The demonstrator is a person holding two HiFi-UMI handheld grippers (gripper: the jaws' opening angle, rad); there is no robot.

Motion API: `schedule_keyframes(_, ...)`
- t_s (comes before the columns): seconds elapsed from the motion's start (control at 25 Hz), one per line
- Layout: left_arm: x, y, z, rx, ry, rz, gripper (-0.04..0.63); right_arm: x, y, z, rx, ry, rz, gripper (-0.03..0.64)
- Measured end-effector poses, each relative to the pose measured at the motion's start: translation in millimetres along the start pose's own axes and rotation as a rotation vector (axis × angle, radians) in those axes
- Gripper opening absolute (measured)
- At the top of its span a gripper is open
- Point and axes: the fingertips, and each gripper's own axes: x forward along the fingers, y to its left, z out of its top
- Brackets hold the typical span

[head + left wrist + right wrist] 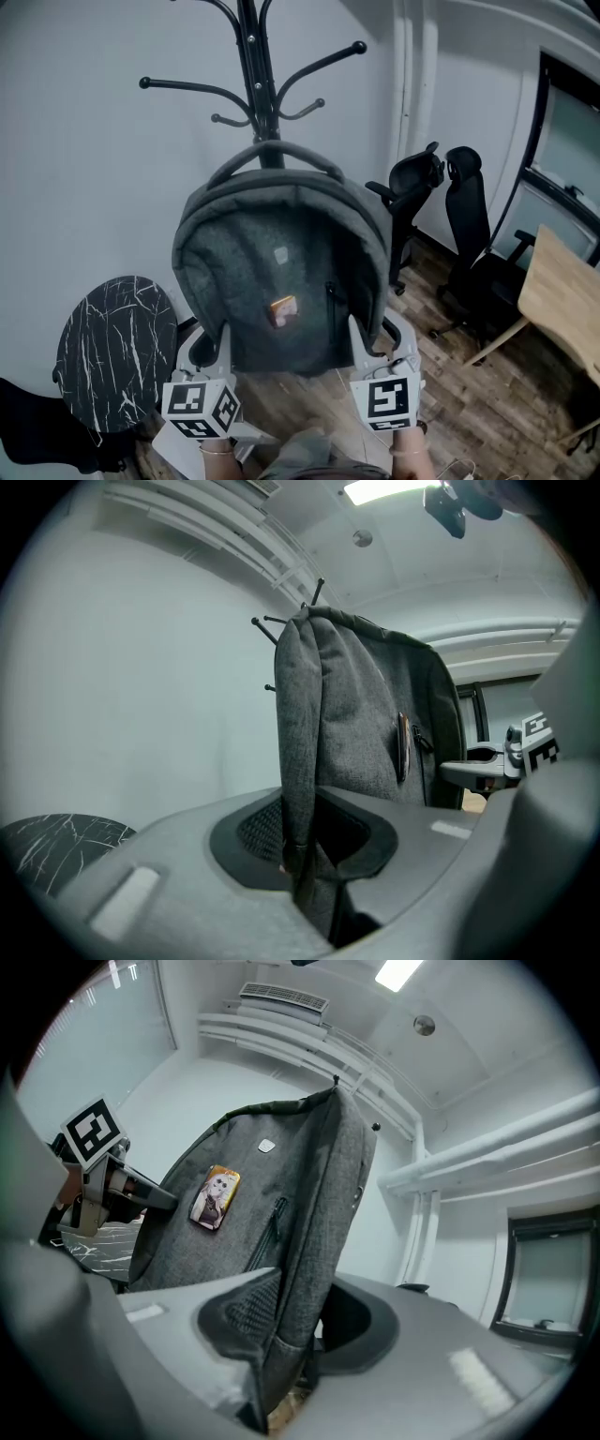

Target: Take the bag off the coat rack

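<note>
A grey backpack (281,253) with a small picture badge (282,309) on its front is held up in front of the black coat rack (255,56). Its top handle (272,150) arches across the rack's pole, below the long hooks; whether it rests on a hook I cannot tell. My left gripper (220,342) is shut on the bag's lower left edge and my right gripper (361,337) on its lower right edge. In the left gripper view the backpack (356,714) side fabric is pinched in the left gripper (305,841). The right gripper (295,1321) clamps the backpack (272,1204) side seam.
A round black marble table (112,347) stands low at the left. Two black office chairs (412,187) (473,234) stand at the right by a wooden desk (562,291). A white wall lies behind the rack. The floor is wood.
</note>
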Motion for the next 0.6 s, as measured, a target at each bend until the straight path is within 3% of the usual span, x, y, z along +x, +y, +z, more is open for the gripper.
schedule_keyframes(0.6,-76,-43,-5,-0.003,-0.005,0.030,0.071,-81,1,0,-0.012,-0.019,0.022,0.114)
